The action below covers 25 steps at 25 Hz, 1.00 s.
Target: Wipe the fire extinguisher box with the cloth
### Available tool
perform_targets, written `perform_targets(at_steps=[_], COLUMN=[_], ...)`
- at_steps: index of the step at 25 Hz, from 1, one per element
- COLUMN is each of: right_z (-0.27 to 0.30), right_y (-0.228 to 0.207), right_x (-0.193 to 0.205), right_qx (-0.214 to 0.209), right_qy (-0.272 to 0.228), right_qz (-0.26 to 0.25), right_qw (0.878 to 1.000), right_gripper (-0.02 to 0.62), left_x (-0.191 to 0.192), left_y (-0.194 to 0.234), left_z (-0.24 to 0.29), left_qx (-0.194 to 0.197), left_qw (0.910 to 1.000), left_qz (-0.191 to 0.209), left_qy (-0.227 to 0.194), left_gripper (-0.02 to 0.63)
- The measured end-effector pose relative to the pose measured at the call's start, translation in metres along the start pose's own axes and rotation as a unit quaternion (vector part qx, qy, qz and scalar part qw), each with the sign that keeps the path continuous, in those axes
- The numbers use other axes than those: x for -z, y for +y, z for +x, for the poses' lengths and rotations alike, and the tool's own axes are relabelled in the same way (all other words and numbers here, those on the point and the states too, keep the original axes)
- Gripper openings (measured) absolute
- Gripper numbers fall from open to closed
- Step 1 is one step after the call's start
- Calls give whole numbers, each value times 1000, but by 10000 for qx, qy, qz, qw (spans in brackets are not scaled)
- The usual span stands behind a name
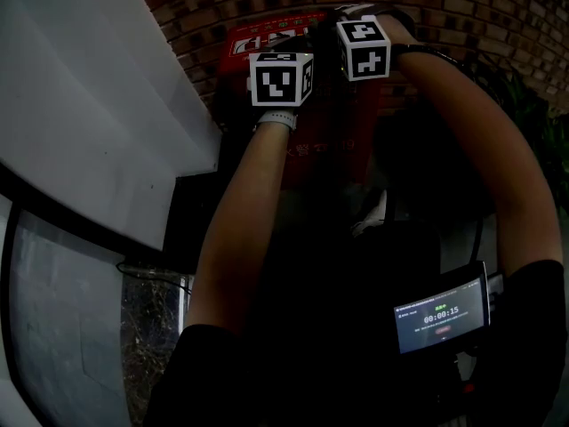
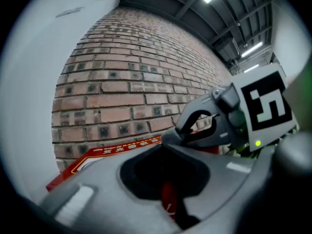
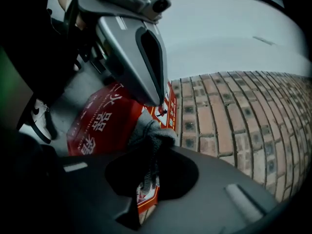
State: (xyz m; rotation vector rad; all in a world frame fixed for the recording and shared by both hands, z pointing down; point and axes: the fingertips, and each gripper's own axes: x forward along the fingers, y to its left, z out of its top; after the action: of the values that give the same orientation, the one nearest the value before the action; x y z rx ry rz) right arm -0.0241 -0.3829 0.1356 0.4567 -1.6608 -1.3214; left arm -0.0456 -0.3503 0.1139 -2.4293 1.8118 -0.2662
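Note:
The red fire extinguisher box (image 1: 267, 36) stands against a brick wall, its front printed with white characters (image 3: 105, 126). A grey cloth (image 3: 151, 135) is bunched in my right gripper (image 3: 148, 174), which is shut on it and holds it close to the box's upper edge. My left gripper (image 2: 168, 179) is just left of it, by the box's top edge (image 2: 109, 152), jaws together and nothing held. In the right gripper view the left gripper's closed fingers (image 3: 134, 52) point at the box. Both marker cubes (image 1: 282, 78) (image 1: 363, 49) hide the fingertips in the head view.
The brick wall (image 1: 462, 7) runs behind and to the right of the box. A white panel (image 1: 89, 105) slopes at the left. A small screen with a timer (image 1: 442, 317) sits low right. A person's white shoe (image 3: 41, 118) shows on the floor below.

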Motion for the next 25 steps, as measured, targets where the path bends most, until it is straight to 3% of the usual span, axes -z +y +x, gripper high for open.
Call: perform_targets(at_steps=[4,9,13,25], right_z=[-15,-34,-47,-28], right_y=[8,19,29,-31], right_x=[-4,-11,-14,58], right_qx=[-110,-296,-489,89], right_qy=[-49,-167,-273,417], right_qz=[-124,-213,-284,-174], right_qw=[9998,9992,9980,9989], right_gripper=[29,29,31,31], left_x=[-1,-9,-13,-26], left_y=[-4,-18,-23,-29], left_z=[-1,-11,-11,3], left_qx=[46,28,63,58], left_qw=[10000,9993,9996,9994], left_qz=[52,304,108,-183], left_qy=[61,-201,-241,-288], left_gripper=[-2,-2,-2,-2])
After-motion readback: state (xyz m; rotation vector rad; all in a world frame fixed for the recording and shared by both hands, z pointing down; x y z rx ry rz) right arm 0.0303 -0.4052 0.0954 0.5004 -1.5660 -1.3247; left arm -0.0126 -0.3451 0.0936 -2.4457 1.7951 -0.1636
